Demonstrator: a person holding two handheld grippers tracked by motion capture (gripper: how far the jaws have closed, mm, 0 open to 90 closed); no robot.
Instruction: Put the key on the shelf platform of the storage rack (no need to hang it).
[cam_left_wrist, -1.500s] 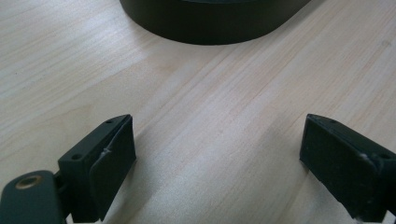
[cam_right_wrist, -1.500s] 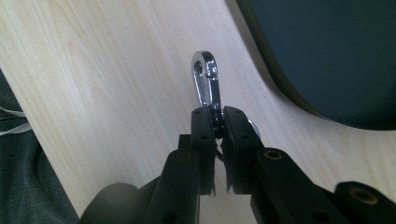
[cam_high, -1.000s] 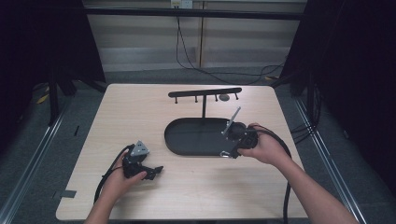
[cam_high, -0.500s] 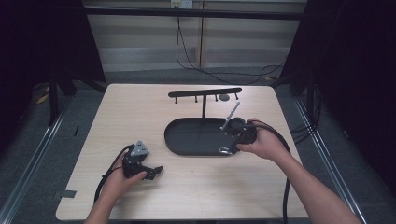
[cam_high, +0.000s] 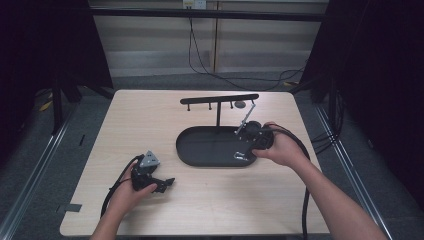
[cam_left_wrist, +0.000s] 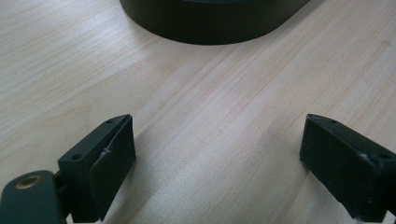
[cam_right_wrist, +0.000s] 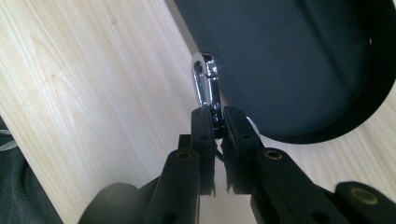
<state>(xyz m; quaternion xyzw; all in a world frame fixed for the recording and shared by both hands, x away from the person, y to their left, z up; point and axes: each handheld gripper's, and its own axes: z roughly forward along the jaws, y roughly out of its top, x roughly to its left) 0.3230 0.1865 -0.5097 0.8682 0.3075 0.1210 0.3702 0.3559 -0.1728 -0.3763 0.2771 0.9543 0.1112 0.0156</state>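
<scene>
The right hand-held gripper (cam_right_wrist: 215, 122) was clamped on a shiny chrome snap hook (cam_right_wrist: 206, 86), narrow and elongated, with its loop end poking beyond the pads. The hook was held just above the near right rim of the black oval tray (cam_high: 200, 159), over the wooden surface (cam_high: 150, 120). Compared with a second earlier, the gripper was shifted slightly along the tray's right end. The left hand-held gripper (cam_left_wrist: 217, 154) was kept in place, jaws wide apart, nothing between.

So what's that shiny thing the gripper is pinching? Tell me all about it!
It is a small metal clip, chrome-bright and mirror-like, shaped as a long narrow loop with a rounded end. The right gripper has its jaws shut on the lower end. The loop sticks out over the rim of the black tray.
</scene>
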